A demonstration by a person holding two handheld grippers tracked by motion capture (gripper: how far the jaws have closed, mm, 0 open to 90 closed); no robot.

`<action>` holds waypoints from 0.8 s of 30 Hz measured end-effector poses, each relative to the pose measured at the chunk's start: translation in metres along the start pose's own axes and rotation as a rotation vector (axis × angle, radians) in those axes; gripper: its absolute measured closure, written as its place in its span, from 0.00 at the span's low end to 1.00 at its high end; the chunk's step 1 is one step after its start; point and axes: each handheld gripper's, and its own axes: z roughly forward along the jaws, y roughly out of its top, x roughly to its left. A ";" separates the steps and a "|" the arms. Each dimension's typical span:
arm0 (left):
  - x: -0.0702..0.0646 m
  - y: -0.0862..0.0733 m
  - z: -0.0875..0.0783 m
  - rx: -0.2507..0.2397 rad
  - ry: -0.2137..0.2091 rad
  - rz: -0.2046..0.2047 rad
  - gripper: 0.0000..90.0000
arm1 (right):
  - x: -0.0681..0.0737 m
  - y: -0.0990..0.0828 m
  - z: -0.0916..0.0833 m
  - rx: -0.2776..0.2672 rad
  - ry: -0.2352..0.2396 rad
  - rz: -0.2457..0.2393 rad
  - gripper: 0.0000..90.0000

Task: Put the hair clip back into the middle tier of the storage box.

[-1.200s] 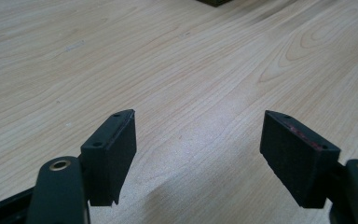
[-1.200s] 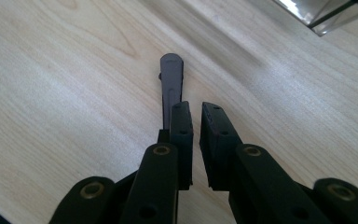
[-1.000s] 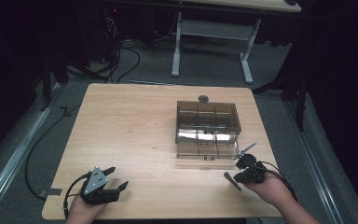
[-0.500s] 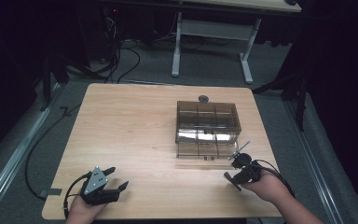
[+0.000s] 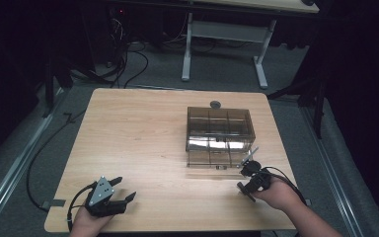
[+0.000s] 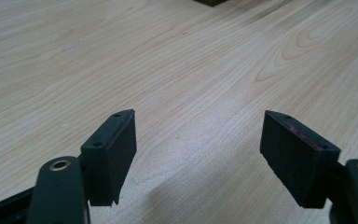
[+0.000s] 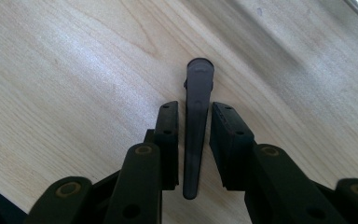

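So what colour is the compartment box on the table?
Translucent smoky brown box, best seen in the high view.

Slim dark tapered stick (image 7: pixel 196 126), rounded at its far end, lying flat on pale wooden table (image 7: pixel 74 70) between two black jaws, small gaps on both sides. Just beside smoky clear plastic compartment box (image 5: pixel 219 129).
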 end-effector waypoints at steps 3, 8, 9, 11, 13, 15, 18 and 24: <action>0.000 0.000 0.000 0.000 0.000 0.001 0.30 | -0.001 0.001 -0.001 0.003 0.003 0.018 0.84; 0.000 0.000 0.000 0.001 0.000 0.002 0.30 | -0.002 0.002 -0.002 0.007 0.004 0.012 0.89; 0.000 0.000 0.000 0.001 0.000 0.001 0.30 | -0.002 0.002 -0.002 0.008 0.005 0.015 0.89; 0.000 0.000 0.000 0.001 0.000 0.001 0.30 | -0.002 0.003 -0.001 0.010 0.006 0.013 0.89; 0.000 0.000 0.000 0.001 0.000 0.001 0.30 | -0.002 0.003 -0.001 0.015 0.007 0.014 0.90; 0.000 0.000 0.000 0.001 0.000 0.001 0.30 | -0.002 0.003 -0.001 0.018 0.010 0.011 0.90; 0.000 0.000 0.000 0.001 -0.001 0.001 0.30 | -0.002 0.004 -0.001 0.028 0.012 0.016 0.90; 0.000 0.000 0.000 0.000 -0.001 0.001 0.30 | -0.001 0.006 -0.004 0.025 0.006 0.004 0.91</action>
